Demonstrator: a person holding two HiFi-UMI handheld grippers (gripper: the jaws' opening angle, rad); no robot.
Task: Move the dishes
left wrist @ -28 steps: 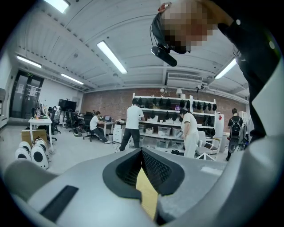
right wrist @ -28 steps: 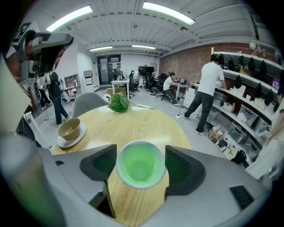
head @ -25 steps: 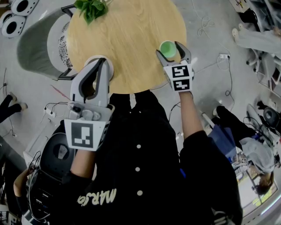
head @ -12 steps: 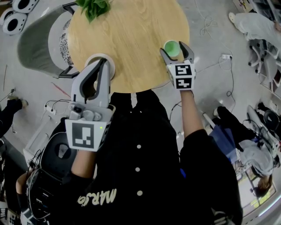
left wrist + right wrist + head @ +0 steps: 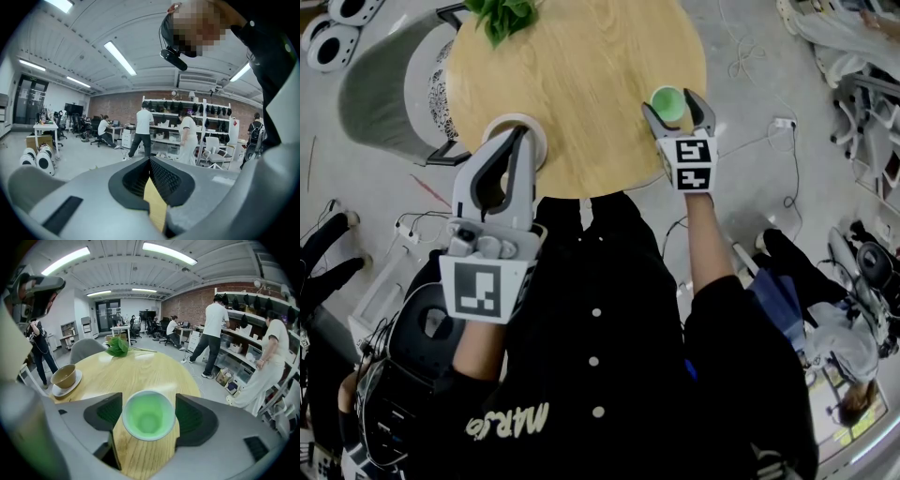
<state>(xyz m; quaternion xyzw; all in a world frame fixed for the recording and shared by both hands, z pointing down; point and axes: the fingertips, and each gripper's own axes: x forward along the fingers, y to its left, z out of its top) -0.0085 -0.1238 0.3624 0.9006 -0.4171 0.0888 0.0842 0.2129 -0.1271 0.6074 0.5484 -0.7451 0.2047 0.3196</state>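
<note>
A green cup [image 5: 668,101] stands near the right edge of the round wooden table [image 5: 581,84]. My right gripper [image 5: 675,103] is shut on it, one pad pressed against each side. The right gripper view shows the cup [image 5: 148,416] from above, between both pads. A tan bowl [image 5: 63,376] sits on a white saucer [image 5: 65,390] at the table's left edge. My left gripper [image 5: 520,133] hovers over that saucer [image 5: 500,126], shut and holding nothing. Its left gripper view [image 5: 150,163] looks level across the room, with only a sliver of table showing between the pads.
A green leafy plant [image 5: 502,17] lies at the far side of the table. A grey chair [image 5: 375,94] stands against the table's left side. Cables and a power strip [image 5: 780,120] lie on the floor to the right. People stand by shelves [image 5: 220,333] beyond the table.
None of the objects has visibly moved; only the head camera has shifted slightly, sliding the whole scene a little to the right.
</note>
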